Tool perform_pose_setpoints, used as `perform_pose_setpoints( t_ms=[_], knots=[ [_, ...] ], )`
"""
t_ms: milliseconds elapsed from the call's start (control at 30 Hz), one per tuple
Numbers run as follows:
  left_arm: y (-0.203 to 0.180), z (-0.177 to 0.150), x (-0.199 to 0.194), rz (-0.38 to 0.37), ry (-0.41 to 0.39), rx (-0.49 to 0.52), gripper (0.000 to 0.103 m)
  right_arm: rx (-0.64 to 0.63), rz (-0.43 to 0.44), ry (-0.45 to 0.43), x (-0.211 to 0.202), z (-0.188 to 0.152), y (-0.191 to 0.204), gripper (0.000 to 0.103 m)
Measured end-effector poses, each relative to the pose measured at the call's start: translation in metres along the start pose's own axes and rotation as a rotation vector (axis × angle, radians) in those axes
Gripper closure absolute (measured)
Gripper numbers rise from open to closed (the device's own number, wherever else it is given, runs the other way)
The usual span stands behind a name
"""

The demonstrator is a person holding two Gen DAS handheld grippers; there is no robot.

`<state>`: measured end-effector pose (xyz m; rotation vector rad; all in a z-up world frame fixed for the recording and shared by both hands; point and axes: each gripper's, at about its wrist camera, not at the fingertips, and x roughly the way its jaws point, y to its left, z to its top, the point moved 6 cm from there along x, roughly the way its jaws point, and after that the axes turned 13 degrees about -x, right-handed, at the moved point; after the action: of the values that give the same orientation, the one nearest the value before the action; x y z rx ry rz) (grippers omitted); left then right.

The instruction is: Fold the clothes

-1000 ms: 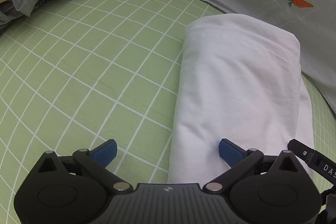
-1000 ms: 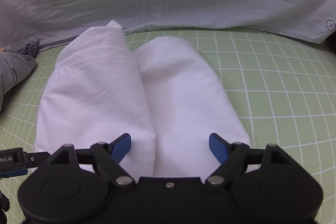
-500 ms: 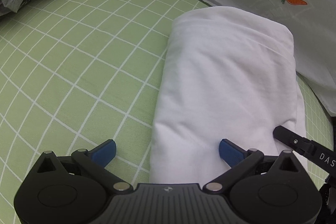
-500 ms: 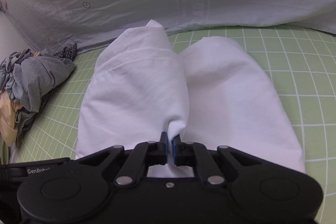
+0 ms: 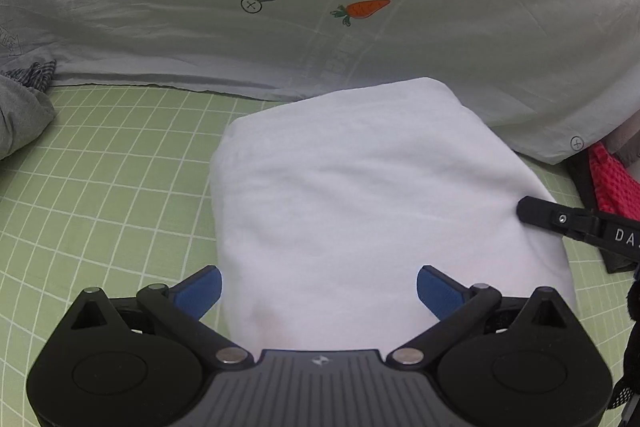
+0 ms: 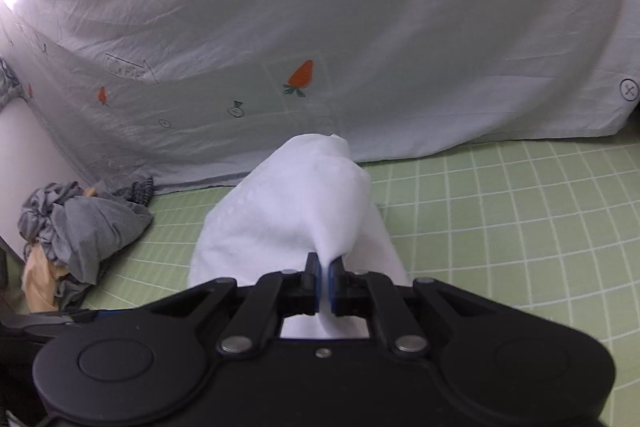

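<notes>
Our left gripper (image 5: 319, 287) hangs released, its blue pads straddling the near end of the folded white cotton garment (image 5: 360, 195) on the green grid-lined mat (image 5: 100, 195); its long axis runs away from us. Our right gripper (image 6: 325, 277) is clenched on the garment's near edge, tilted downward, the nearer hand.

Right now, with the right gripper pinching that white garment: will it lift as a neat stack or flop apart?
Likely floppy: the white garment tents up toward the right gripper, whose jaws are shut on a thin bit of fabric. The unpinched layers probably sag or unfold. It seems light, and may drag on the green grid sheet. The left gripper, open, supports nothing.
</notes>
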<state>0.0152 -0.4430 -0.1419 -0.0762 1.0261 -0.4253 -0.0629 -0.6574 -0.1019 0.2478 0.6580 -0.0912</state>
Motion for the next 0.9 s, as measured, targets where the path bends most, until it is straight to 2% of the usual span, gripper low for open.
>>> perform_pose_setpoints(
  t_ms=[33, 67, 100, 167, 200, 233, 300, 333, 433, 533, 767, 833, 867, 900],
  knots=[
    [0.005, -0.004, 0.006, 0.021, 0.021, -0.007, 0.001, 0.005, -0.016, 0.026, 0.007, -0.006, -0.008, 0.095],
    [0.011, -0.01, 0.013, 0.041, 0.048, -0.022, 0.001, 0.021, -0.028, 0.071, 0.016, -0.016, -0.017, 0.088],
    [0.017, -0.015, 0.019, 0.056, 0.073, -0.037, 0.001, 0.036, -0.04, 0.117, 0.026, -0.026, -0.026, 0.075],
    [0.029, -0.024, 0.031, 0.068, 0.116, -0.074, 0.0, 0.066, -0.036, 0.158, 0.039, -0.042, -0.037, 0.06],
    [0.034, -0.028, 0.034, 0.059, 0.131, -0.1, 0.0, 0.086, -0.025, 0.165, 0.043, -0.048, -0.039, 0.05],
    [0.038, -0.03, 0.037, 0.046, 0.142, -0.125, 0.0, 0.111, -0.017, 0.167, 0.046, -0.052, -0.042, 0.046],
    [0.044, -0.032, 0.041, 0.012, 0.157, -0.178, 0.0, 0.164, 0.005, 0.172, 0.053, -0.06, -0.047, 0.03],
    [0.046, -0.032, 0.043, 0.0, 0.162, -0.197, 0.0, 0.187, 0.02, 0.178, 0.057, -0.063, -0.05, 0.028],
    [0.047, -0.031, 0.05, -0.021, 0.173, -0.216, 0.0, 0.228, 0.072, 0.189, 0.068, -0.065, -0.05, 0.025],
    [0.045, -0.029, 0.056, -0.041, 0.184, -0.229, 0.0, 0.218, 0.105, 0.192, 0.075, -0.063, -0.045, 0.023],
    [0.043, -0.029, 0.063, -0.087, 0.214, -0.258, 0.002, 0.211, 0.121, 0.215, 0.087, -0.06, -0.028, 0.019],
    [0.041, -0.029, 0.063, -0.096, 0.214, -0.26, 0.007, 0.179, 0.105, 0.23, 0.087, -0.059, -0.022, 0.025],
    [0.04, -0.028, 0.061, -0.095, 0.212, -0.255, 0.013, 0.168, 0.097, 0.23, 0.084, -0.058, -0.019, 0.035],
    [0.039, -0.028, 0.059, -0.092, 0.208, -0.248, 0.022, 0.157, 0.089, 0.229, 0.081, -0.057, -0.017, 0.052]
  ],
)
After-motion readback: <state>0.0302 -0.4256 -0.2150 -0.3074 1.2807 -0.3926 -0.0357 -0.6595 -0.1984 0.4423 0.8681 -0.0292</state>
